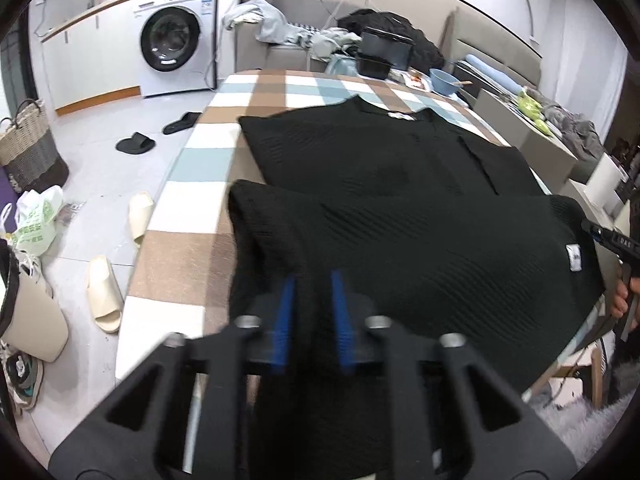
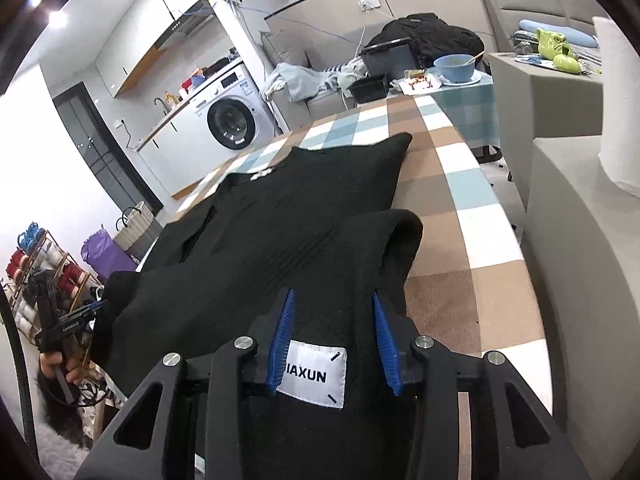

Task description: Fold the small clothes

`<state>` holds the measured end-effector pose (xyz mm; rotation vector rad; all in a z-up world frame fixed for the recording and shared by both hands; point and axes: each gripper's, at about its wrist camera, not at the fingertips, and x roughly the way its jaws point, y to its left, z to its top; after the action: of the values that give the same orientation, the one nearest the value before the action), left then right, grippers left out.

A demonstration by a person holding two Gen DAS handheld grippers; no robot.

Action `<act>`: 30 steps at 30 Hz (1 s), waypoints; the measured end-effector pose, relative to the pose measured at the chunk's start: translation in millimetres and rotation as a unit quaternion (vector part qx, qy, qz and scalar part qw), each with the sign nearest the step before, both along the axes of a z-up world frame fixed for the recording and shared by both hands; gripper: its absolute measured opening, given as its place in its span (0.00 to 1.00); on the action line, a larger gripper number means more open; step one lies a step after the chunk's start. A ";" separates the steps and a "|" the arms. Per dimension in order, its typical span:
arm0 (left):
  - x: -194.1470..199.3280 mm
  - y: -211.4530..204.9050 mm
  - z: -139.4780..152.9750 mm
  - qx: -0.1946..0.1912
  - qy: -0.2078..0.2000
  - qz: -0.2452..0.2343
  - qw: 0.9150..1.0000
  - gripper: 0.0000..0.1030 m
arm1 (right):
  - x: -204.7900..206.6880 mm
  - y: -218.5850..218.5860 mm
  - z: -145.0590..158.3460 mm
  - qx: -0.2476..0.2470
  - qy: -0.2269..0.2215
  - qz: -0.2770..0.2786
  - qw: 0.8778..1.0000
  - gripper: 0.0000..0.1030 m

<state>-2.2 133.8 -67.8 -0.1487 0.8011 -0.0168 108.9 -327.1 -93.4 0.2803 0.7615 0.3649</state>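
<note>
A black ribbed knit garment (image 1: 400, 184) lies on the checked tablecloth (image 1: 188, 208), its near part folded up over the rest. My left gripper (image 1: 312, 292) has its blue pads close together with a fold of the black fabric between them at the near left hem. My right gripper (image 2: 334, 312) holds the other near edge, its blue fingers set apart with fabric and the white "JIAXUN" label (image 2: 314, 376) between them. The right gripper also shows at the right edge of the left wrist view (image 1: 612, 240). The left gripper shows in the right wrist view (image 2: 86, 314).
The far end of the table holds a blue bowl (image 2: 454, 68), a black box (image 2: 370, 88) and a plate. A grey sofa with clothes (image 1: 280, 28), a washing machine (image 1: 176, 36), slippers (image 1: 104, 292) and a basket (image 1: 28, 148) lie beyond and left. A grey block (image 2: 580, 208) stands right.
</note>
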 end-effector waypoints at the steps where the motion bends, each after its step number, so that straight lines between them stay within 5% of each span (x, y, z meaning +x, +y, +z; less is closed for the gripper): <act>1: 3.1 4.0 -0.6 -0.002 -0.007 0.006 1.000 0.06 | 2.0 1.1 -1.7 -0.008 0.004 -0.004 1.000 0.23; 3: 2.9 12.3 2.6 -0.027 -0.029 0.010 0.999 0.05 | 5.2 1.6 -0.9 -0.021 -0.002 -0.010 1.000 0.04; 11: 43.4 50.7 24.1 -0.072 -0.081 0.038 0.993 0.04 | 19.1 -14.8 45.7 0.002 -0.094 -0.054 0.994 0.03; 20: 92.9 75.6 -7.1 -0.083 -0.019 0.073 0.994 0.07 | 75.9 -19.1 0.0 0.008 0.017 -0.119 0.993 0.04; 24: 85.6 81.6 -14.8 -0.113 -0.007 0.086 0.990 0.37 | 59.5 -35.9 -11.0 0.044 0.038 -0.115 0.992 0.23; 26: 77.4 81.1 -16.8 -0.128 -0.007 0.087 0.988 0.41 | 43.4 -43.4 -14.0 0.064 0.043 -0.098 0.992 0.39; 30: 60.3 71.6 -17.5 -0.129 -0.004 0.080 0.988 0.49 | 14.0 -54.9 -21.3 0.085 0.060 -0.085 0.991 0.49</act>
<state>58.1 205.4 -85.3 -0.4581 0.7756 0.0311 122.8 -382.1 -114.8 0.5284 0.8204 0.2542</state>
